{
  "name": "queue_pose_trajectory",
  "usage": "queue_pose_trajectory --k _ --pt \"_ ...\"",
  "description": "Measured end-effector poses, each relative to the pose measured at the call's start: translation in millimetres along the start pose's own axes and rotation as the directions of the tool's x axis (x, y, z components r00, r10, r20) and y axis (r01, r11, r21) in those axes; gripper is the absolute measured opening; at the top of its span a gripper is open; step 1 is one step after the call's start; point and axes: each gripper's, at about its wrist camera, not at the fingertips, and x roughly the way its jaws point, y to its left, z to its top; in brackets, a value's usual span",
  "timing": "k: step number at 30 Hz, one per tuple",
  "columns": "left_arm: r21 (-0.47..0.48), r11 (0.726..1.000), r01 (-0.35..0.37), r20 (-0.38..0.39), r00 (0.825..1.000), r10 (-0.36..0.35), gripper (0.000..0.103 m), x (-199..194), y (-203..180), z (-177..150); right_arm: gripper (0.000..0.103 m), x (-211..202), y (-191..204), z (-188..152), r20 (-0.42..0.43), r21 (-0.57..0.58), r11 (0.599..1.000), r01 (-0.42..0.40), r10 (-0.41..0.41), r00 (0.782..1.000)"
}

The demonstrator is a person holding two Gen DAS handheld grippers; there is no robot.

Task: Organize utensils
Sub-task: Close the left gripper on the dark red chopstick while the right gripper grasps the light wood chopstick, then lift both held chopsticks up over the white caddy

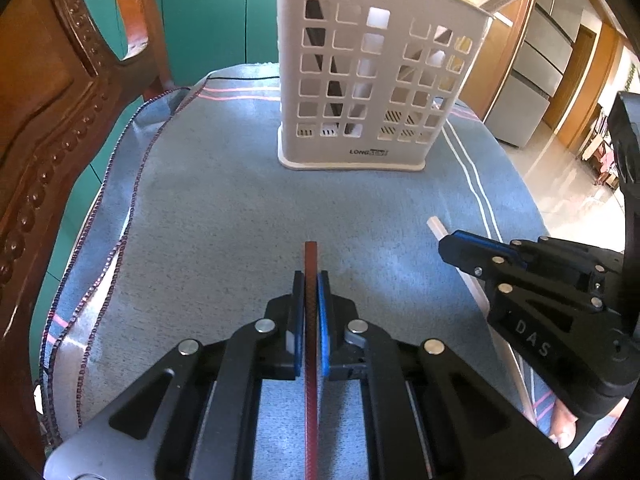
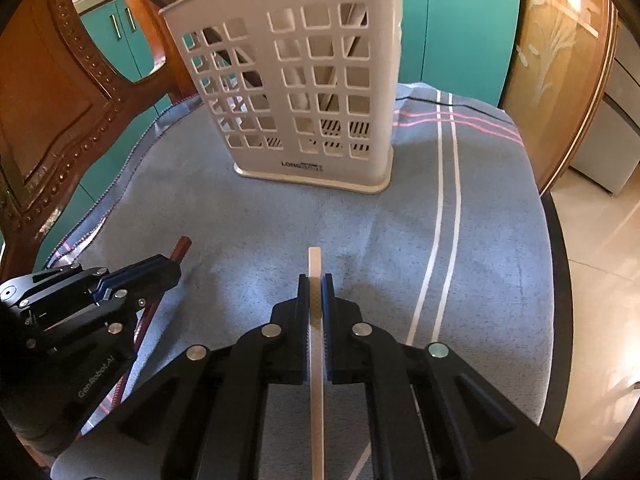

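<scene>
A white perforated utensil holder (image 1: 372, 80) stands upright on the blue cloth at the far side; it also shows in the right wrist view (image 2: 304, 92), with dark and white sticks inside. My left gripper (image 1: 311, 280) is shut on a dark red chopstick (image 1: 311, 264) that points toward the holder. My right gripper (image 2: 315, 280) is shut on a white chopstick (image 2: 315, 264), also pointing forward. Each gripper shows in the other's view: the right gripper (image 1: 452, 246) at the right, the left gripper (image 2: 172, 268) at the left. Both are well short of the holder.
A blue cloth (image 1: 224, 200) with white and pink stripes covers the round table (image 2: 560, 280). A carved wooden chair (image 1: 52, 92) stands at the left edge. Teal cabinets (image 2: 460, 28) lie behind, and a tiled floor to the right.
</scene>
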Motion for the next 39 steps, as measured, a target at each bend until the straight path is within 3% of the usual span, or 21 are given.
queue_pose_trajectory --k 5,14,17,22,25,39 --pt "0.023 1.0 -0.014 -0.04 0.999 0.015 0.007 10 -4 -2 0.007 4 4 -4 -0.015 -0.01 1.0 0.016 -0.016 1.0" --pt "0.091 0.994 -0.067 -0.031 0.997 0.07 0.008 8 -16 -5 0.007 9 18 -11 -0.021 -0.066 0.996 0.063 -0.064 0.998" --pt "0.109 0.99 -0.089 -0.025 0.995 0.092 0.012 8 -19 -5 0.014 11 18 -9 -0.02 -0.068 0.995 0.069 -0.07 0.997" --pt "0.123 0.987 -0.099 -0.021 0.995 0.103 0.013 7 -21 -6 0.015 12 20 -10 -0.013 -0.089 0.992 0.087 -0.088 0.996" --pt "0.114 0.99 -0.081 -0.023 0.996 0.084 0.008 7 -19 -6 0.007 4 36 -19 -0.014 -0.082 0.994 0.074 -0.075 0.997" --pt "0.036 0.999 -0.034 0.042 0.999 0.032 0.007 -14 -9 -1 0.007 -31 26 -14 0.088 0.001 1.0 0.008 -0.008 0.996"
